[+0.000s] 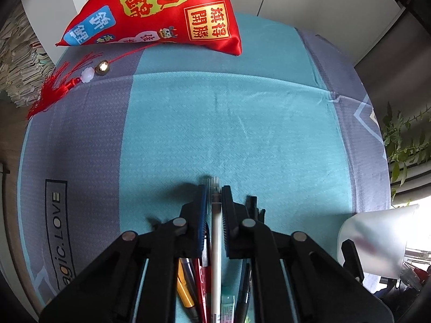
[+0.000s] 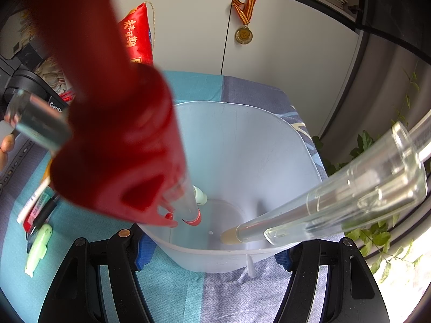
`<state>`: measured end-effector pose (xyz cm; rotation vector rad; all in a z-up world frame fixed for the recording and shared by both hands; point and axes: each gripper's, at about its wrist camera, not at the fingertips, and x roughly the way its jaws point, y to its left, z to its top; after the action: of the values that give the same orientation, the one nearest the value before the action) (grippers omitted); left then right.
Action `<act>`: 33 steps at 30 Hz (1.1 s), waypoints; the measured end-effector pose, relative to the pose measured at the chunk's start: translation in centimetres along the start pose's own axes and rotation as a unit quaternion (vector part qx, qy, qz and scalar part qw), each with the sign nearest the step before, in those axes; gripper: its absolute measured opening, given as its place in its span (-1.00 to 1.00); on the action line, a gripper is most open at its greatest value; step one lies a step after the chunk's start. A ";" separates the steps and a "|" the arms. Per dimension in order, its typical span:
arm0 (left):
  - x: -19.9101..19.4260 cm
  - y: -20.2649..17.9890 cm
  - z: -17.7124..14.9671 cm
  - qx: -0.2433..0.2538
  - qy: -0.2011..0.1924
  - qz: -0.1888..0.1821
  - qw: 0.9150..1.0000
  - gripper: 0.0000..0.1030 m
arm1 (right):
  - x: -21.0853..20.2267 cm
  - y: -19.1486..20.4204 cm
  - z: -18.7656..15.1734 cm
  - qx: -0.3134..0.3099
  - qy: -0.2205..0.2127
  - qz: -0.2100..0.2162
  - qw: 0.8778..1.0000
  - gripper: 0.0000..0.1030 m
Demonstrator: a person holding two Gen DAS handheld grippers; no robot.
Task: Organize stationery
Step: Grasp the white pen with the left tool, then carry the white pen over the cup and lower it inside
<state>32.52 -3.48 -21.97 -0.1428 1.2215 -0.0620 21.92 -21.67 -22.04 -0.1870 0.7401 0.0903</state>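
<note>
Left wrist view: the left gripper (image 1: pixel 214 210) sits low over a desk (image 1: pixel 215 123) covered in a teal and grey-blue cloth. Its jaws are drawn narrow onto a white pen (image 1: pixel 215 231), which runs lengthwise between the blue pads (image 1: pixel 202 215) with its clear cap poking out past the tips. Beneath the gripper lie more loose items, touching or overlapping: a yellow pen (image 1: pixel 184 288), a red pen (image 1: pixel 201 282), a dark pen (image 1: pixel 243 293), and a pale green item with print (image 1: pixel 227 306). A red pillow (image 1: pixel 161 13) with a tassel (image 1: pixel 62 80) rests at the far edge of the desk. The frosted cup (image 1: pixel 377 242) shows at the right edge, blurred.

Right wrist view: the right gripper (image 2: pixel 212 253) has its jaws spread wide around the base of a translucent pen cup (image 2: pixel 242 148), blue pads touching either side of its wall. The cup stands upright on the cloth. Inside it, a red-capped pen (image 2: pixel 121 134) leans to the left and a clear pen (image 2: pixel 336 202) leans to the right, both tips at the cup floor; a pale mint item (image 2: pixel 200 195) lies behind the red one. To the left of the cup, on the cloth, is the loose pile, with a light green corrector (image 2: pixel 39 247) nearest. A medal (image 2: pixel 243 35) hangs on the white cabinet (image 2: pixel 296 48) behind.
</note>
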 end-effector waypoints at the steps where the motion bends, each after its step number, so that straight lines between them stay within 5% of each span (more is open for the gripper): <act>1: -0.2 0.0 0.0 -0.001 -0.003 -0.002 1.000 -0.83 | 0.0 0.0 0.0 0.000 0.000 0.000 1.000 0.37; 16: -10.0 0.4 -2.9 0.017 -0.109 -0.043 0.993 -0.83 | 0.0 0.0 0.0 0.000 0.000 0.000 1.000 0.37; 33: -19.4 -5.4 -4.9 0.107 -0.219 -0.080 0.967 -0.83 | -0.1 -0.1 0.0 0.000 0.000 0.000 1.000 0.37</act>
<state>21.45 -6.81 -4.78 -0.0617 0.7532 -0.2877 21.88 -21.74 -22.00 -0.1864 0.7398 0.0903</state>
